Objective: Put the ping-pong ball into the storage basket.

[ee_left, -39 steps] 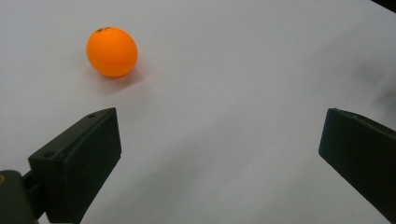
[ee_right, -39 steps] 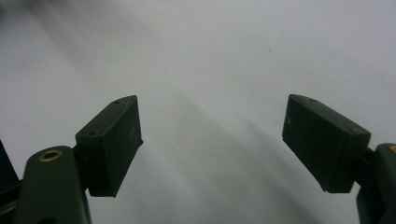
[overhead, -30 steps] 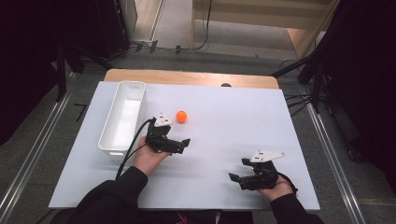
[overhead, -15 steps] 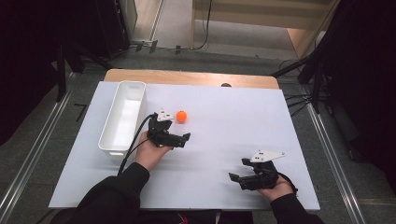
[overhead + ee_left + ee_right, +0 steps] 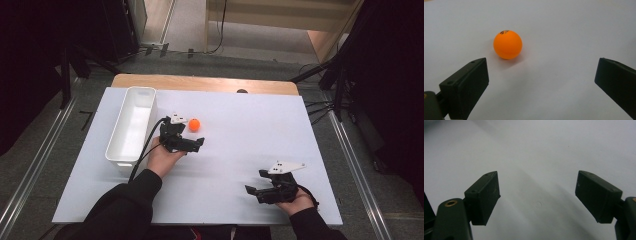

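Left gripper view: an orange ball rests on the white bench, just ahead of the left gripper, fingers wide apart. Best approach: shift left to center the ball, then close gently.

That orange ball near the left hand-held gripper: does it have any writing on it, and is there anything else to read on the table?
Orange ball: a small dark printed mark on its top, too small and blurred to read.
White bin: no text visible.
White table sheet: no text visible.
Left hand-held gripper and right hand-held gripper: no label visible on the black jaws.
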